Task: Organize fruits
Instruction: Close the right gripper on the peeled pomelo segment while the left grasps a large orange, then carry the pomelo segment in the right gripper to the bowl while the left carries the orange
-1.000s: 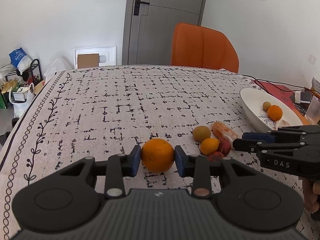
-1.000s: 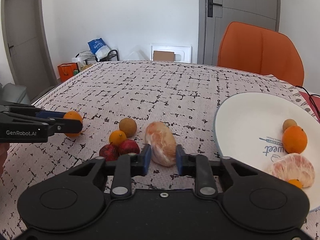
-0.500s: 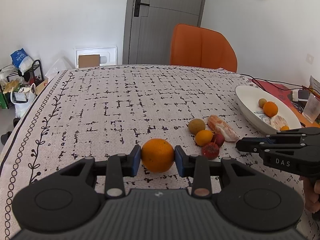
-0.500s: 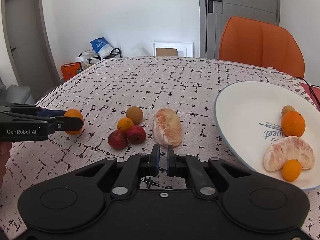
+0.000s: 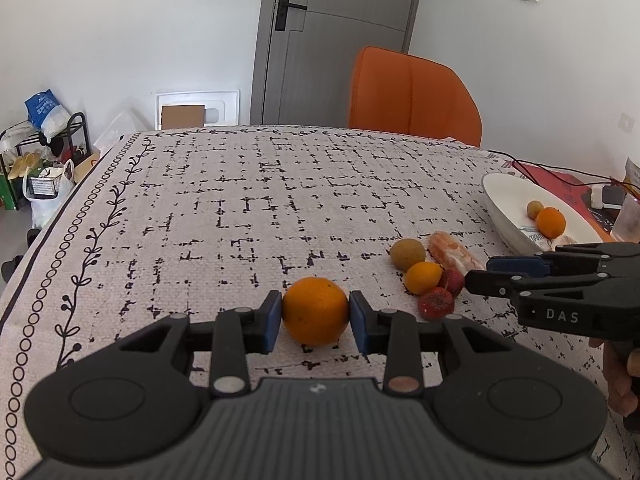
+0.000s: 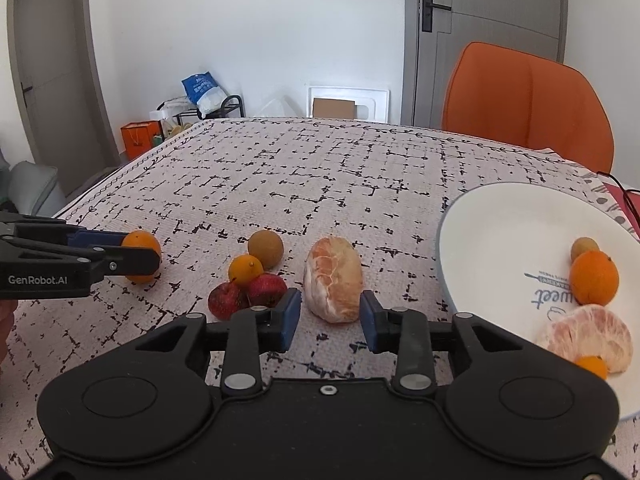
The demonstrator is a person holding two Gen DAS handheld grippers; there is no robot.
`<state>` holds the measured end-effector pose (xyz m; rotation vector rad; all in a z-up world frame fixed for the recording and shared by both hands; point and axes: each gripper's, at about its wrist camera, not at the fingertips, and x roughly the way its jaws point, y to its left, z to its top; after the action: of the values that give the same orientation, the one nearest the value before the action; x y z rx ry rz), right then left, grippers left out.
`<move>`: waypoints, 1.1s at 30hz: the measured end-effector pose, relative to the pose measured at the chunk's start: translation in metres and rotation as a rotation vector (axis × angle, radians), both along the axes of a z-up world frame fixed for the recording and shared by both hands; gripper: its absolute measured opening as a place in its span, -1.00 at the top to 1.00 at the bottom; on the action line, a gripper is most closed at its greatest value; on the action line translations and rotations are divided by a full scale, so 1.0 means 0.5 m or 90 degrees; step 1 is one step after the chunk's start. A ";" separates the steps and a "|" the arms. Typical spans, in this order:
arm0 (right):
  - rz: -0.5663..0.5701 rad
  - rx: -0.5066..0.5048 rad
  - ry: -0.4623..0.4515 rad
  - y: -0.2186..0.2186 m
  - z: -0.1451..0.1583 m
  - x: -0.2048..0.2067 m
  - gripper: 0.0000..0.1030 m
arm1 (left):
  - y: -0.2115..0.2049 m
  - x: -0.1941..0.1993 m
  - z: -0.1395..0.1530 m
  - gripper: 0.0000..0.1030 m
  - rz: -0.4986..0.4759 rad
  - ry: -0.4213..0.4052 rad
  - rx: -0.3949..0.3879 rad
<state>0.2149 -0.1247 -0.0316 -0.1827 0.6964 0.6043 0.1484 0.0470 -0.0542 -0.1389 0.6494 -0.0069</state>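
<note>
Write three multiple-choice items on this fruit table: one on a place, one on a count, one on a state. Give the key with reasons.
1. Where does the peeled segment on the cloth lie?
A. in the bowl
B. in front of the right hand-held gripper's opening jaws
C. on the chair

2. How many fruits lie in the bowl?
A. two
B. four
C. six

3. What is the left hand-held gripper doing?
A. holding an orange
B. hanging empty
C. holding a red fruit

Key:
1 B: the segment sits on the cloth just ahead of the right hand-held gripper, its pads apart from it.
2 B: a brown fruit, an orange, a peeled segment and a small orange fruit lie there.
3 A: both blue pads press the orange.
</note>
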 end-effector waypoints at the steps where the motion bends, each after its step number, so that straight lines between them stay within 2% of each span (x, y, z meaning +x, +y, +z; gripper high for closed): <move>1: -0.001 -0.005 -0.003 0.003 -0.002 0.002 0.32 | 0.002 0.001 -0.001 0.32 0.001 -0.001 -0.001; 11: 0.007 -0.035 -0.013 0.030 -0.013 0.016 0.26 | 0.011 0.006 -0.002 0.32 0.000 -0.004 -0.014; 16: 0.012 -0.037 -0.012 0.028 -0.010 0.015 0.39 | 0.011 0.003 0.000 0.32 0.002 -0.004 -0.016; 33: -0.015 0.039 -0.022 -0.049 0.041 -0.005 0.41 | -0.049 0.010 0.041 0.33 -0.039 -0.038 -0.001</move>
<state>0.2122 -0.1494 -0.0111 -0.1283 0.6444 0.5983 0.1532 0.0227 -0.0337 -0.1202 0.5936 -0.0699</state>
